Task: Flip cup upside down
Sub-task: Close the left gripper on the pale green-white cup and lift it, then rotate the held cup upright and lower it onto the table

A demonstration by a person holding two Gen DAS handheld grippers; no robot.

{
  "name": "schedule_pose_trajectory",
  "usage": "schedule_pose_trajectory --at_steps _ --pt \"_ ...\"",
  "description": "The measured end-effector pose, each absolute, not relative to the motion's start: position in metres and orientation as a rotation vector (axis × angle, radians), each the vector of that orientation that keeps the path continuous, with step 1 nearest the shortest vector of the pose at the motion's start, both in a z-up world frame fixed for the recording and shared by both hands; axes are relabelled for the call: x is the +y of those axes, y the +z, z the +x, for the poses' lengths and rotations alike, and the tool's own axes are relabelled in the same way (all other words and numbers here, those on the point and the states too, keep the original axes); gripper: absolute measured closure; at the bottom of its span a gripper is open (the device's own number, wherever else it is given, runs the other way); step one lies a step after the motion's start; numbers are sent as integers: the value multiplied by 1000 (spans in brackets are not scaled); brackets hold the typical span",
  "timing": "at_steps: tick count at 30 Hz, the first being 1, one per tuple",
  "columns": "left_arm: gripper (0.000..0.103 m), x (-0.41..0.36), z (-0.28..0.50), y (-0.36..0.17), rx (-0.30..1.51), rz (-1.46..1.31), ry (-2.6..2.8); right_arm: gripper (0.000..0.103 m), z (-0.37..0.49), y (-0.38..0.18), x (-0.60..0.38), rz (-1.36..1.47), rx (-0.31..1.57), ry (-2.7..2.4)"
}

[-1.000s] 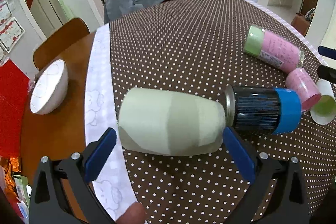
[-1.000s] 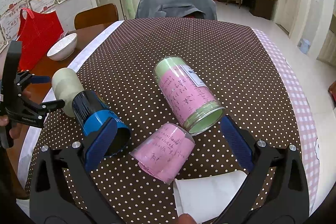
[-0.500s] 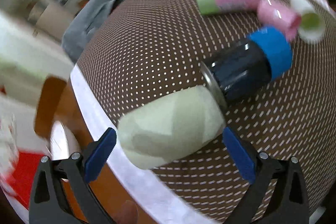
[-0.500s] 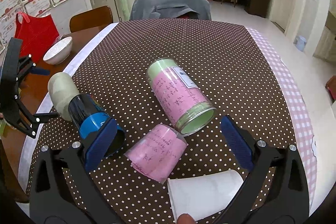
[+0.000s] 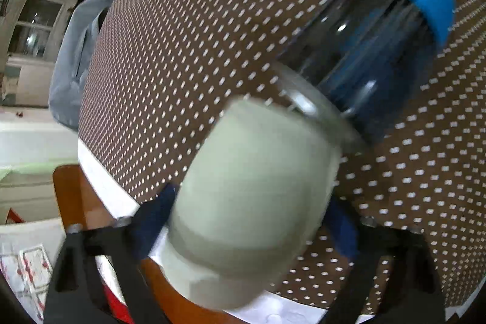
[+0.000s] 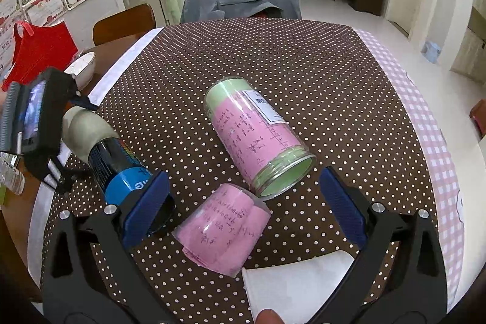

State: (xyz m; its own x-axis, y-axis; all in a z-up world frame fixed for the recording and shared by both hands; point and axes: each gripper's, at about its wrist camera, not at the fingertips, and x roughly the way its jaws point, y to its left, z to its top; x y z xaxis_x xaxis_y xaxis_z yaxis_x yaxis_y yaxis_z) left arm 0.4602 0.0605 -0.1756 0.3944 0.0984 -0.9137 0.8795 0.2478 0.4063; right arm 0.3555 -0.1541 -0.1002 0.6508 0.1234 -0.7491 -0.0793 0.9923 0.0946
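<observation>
cup: pale green cup (image 5: 252, 202), lying on its side at the table's left edge, partly over the white cloth border; its far end touches the dark blue-capped cup (image 5: 373, 50)
left gripper: left gripper (image 5: 243, 220) clamped on the pale green cup, 1 blue pad each side of the wall; view is tilted and motion-blurred, so the wrist reads as mid-roll
right gripper: right gripper (image 6: 243, 202) jaws wide apart, holding nothing, hovering over the pink cup (image 6: 224, 230) and the white paper cup (image 6: 291, 287)
step: judged as start of the flip, cup not yet inverted
risk 1: smooth rounded wall, pads grip across the body; a fast roll could let the cup slip or spin between the pads
risk 2: dark blue-capped cup is touching the green one; swinging the rim could knock it and send it rolling toward the pink cup
risk 3: cup sits near the table (image 6: 303, 66) edge; setting it down too far left puts the rim half off the cloth, so it tips or drops
risk 4: the green-and-pink jar (image 6: 258, 141) lies on its side well apart; low risk unless the blue-capped cup rolls that way
unclear: which end is the mouth, blur hides it
</observation>
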Motion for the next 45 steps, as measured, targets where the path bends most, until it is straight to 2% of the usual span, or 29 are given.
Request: schedule_pose_trajectory --at_steps 13,24,31,45 --pt "22 85 458 -158 1174 781 -512 6 315 -90 -175 98 823 122" --pt "22 93 380 -117 1140 648 -385 6 253 -77 -196 133 757 146" --pt "22 44 310 -97 1072 547 -486 6 212 -87 -226 170 738 132" --pt "22 -65 229 -123 1074 407 -609 6 131 -109 -264 254 682 81"
